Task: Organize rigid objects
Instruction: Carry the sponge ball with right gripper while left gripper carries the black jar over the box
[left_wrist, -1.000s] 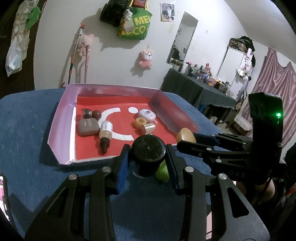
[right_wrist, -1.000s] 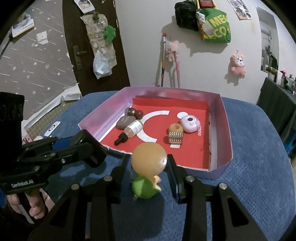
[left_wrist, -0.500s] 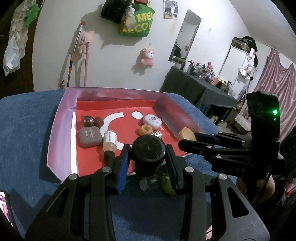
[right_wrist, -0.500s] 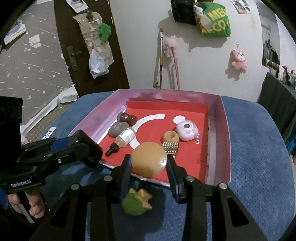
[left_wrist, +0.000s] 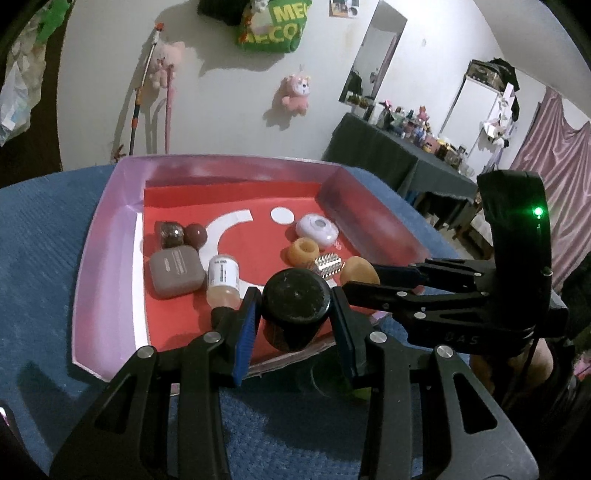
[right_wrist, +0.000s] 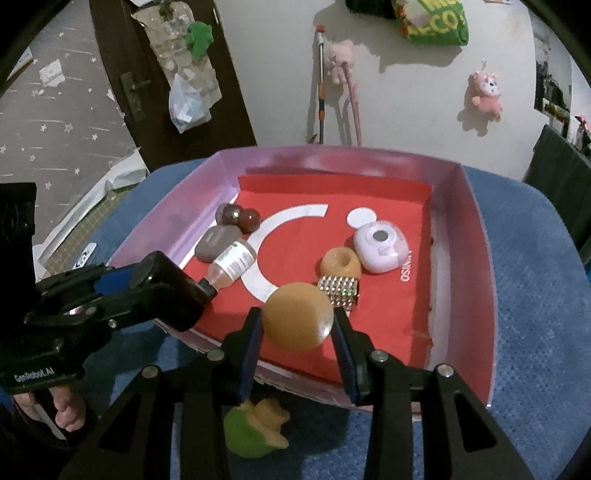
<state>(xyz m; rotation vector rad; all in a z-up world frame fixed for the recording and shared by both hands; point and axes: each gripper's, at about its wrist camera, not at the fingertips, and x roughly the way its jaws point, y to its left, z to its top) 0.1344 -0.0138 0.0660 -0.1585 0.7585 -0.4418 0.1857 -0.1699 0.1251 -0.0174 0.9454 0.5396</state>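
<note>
Here the left claw (left_wrist: 295, 317) grips a black-capped jar (left_wrist: 295, 301) over the tray's (right_wrist: 476, 236) near edge — beside it, the right claw (right_wrist: 297, 328) clamps a tan ball (right_wrist: 298, 320) above the red floor.

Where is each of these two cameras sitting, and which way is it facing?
Left wrist: on the left gripper, facing the tray; its fingers clamp a black-capped jar.
Right wrist: on the right gripper, facing the same tray; fingers clamp a tan ball; a hand shows.
Shared: tray, dropper bottle, each other's gripper.
</note>
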